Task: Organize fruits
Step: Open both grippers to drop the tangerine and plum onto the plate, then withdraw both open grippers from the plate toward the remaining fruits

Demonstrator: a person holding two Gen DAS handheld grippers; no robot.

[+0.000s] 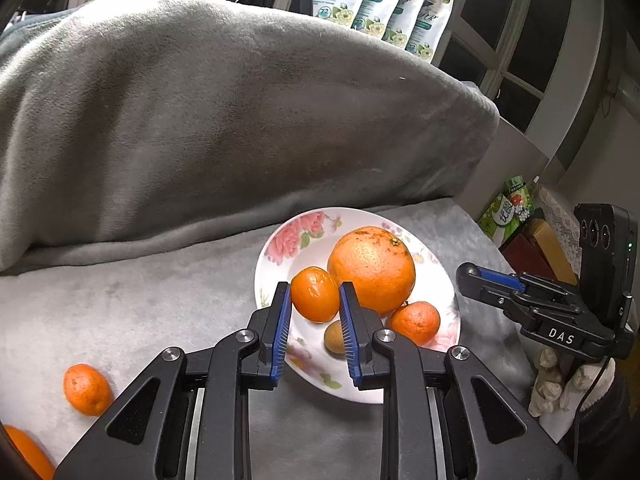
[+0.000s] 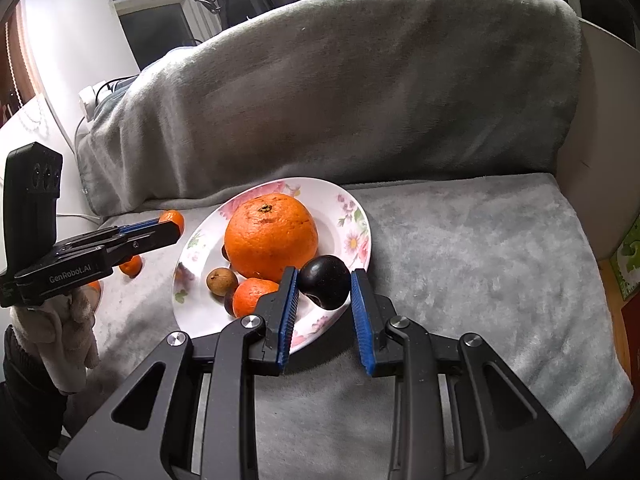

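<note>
1. Found a floral plate (image 2: 356, 216) resting on the grey-blanketed sofa seat (image 2: 480, 248), just in front of the draped backrest.
2. Counted on the plate: a large orange (image 2: 270, 234) near the middle, a smaller mandarin (image 2: 252, 296) touching its near side, and a small brown round fruit (image 2: 222, 280) beside both. Could not identify a dark shape half hidden behind that mandarin.
3. Noted two loose mandarins (image 1: 86, 390) on the blanket left of the plate, apart from it, one cut off by the edge of the left view.
4. Saw the left gripper (image 1: 315, 286) with jaws clenched on a held mandarin (image 1: 315, 296), blue pads pressing both of its sides.
5. In the right view, placed that held fruit off the plate, above the blanket just left of the rim.
6. Saw the right gripper (image 2: 326, 274) with jaws clenched on a dark plum (image 2: 324, 282), carried over the near edge of the plate; could not tell whether it touched the plate.
7. Saw both grippers angled forward and downward toward the plate, one at each side of it.
8. Saw each gripped from below by a light-gloved hand (image 2: 60, 328), with a dark sleeve visible under the glove.
</note>
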